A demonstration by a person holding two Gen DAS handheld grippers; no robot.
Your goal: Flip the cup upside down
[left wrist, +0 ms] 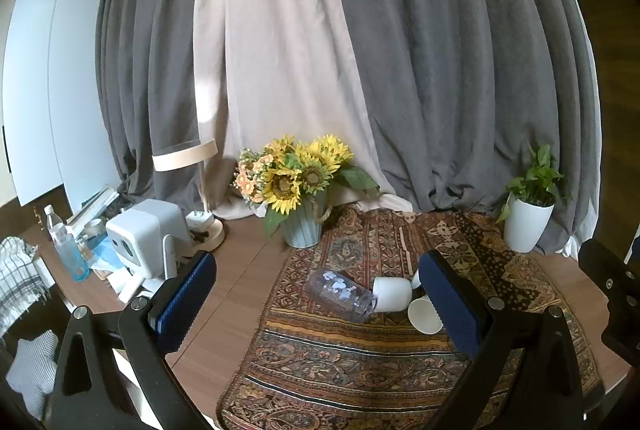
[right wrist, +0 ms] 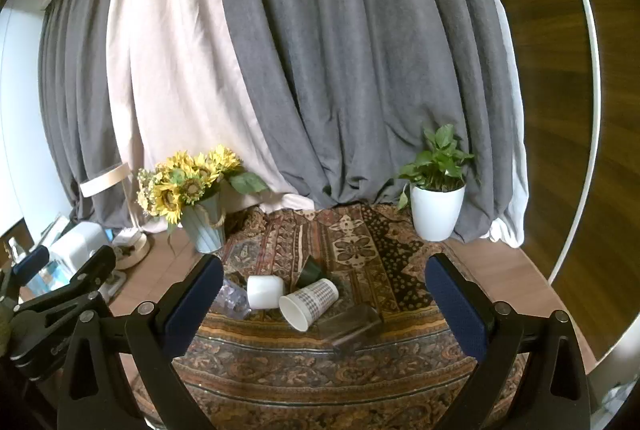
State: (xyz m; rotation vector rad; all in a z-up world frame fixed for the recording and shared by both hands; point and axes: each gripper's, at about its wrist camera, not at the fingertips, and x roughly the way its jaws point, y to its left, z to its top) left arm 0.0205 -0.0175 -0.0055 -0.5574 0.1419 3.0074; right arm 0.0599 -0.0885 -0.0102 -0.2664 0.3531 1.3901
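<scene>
Curtains (right wrist: 320, 70): grey and cream drapes, filling the backdrop behind the table.
Table (left wrist: 240, 270): brown wood, partly covered by a patterned runner (right wrist: 360, 250).
Left gripper (left wrist: 320, 302): raised above the table, jaws wide apart, nothing between the blue pads.
Right gripper (right wrist: 324, 306): held over the runner, jaws spread wide, empty.
Sunflower vase (left wrist: 302, 226): upright at the runner's far left corner.
Potted plant (right wrist: 436, 210): white pot, far right, against the drapes.
Clear bottle (left wrist: 342, 294): on its side, touching the white cup (right wrist: 264, 292).
Checked paper cup (right wrist: 308, 304): on its side mid-runner, mouth toward the camera, just beside the white cup.
</scene>
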